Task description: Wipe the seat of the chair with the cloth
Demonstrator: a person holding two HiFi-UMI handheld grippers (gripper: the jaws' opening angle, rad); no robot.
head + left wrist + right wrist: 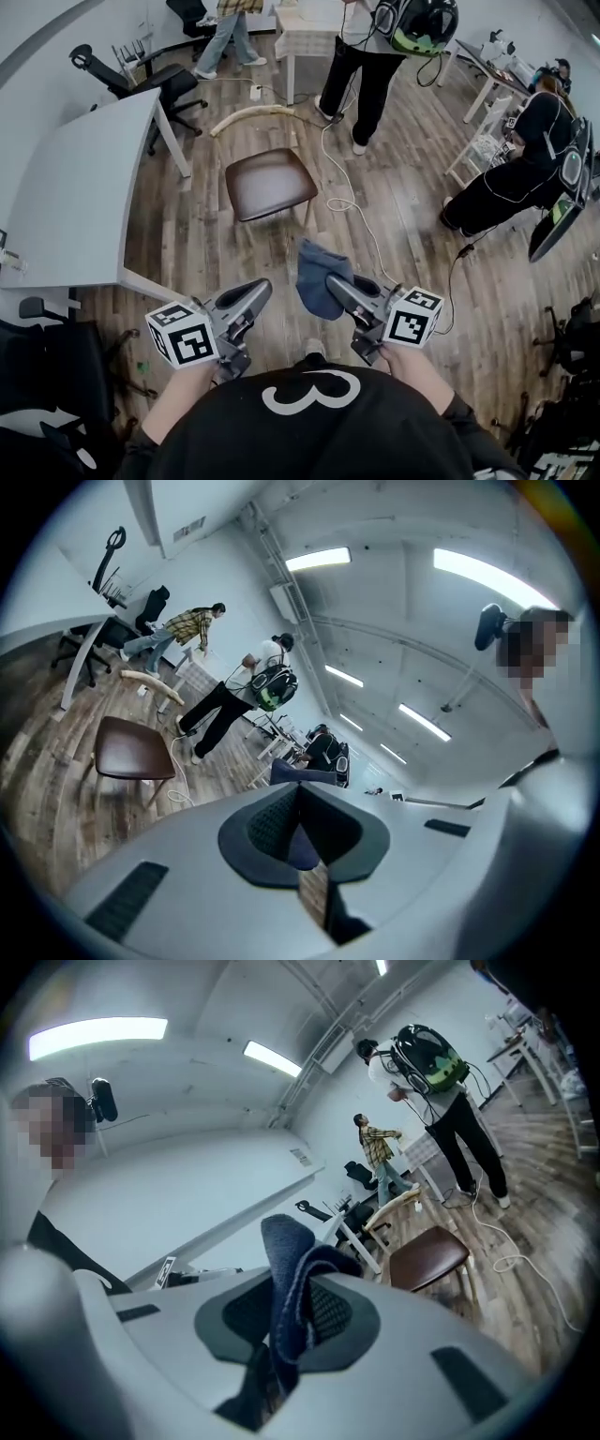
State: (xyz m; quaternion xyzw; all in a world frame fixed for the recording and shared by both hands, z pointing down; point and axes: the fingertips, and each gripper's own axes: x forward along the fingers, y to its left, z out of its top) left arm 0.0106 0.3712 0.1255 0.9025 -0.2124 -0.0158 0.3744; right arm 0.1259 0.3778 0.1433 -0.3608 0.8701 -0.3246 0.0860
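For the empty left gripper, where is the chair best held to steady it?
Probably the curved pale back rail, taken from above. It is slim, raised and bare, on the far side of the brown seat, so gripping it leaves the seat free for the cloth in the right gripper.

Office-like lab: desks (84, 178), swivel chairs (150, 84).

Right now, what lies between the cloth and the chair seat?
Bare floor separates cloth and seat, in the head view; a cable runs just beside.
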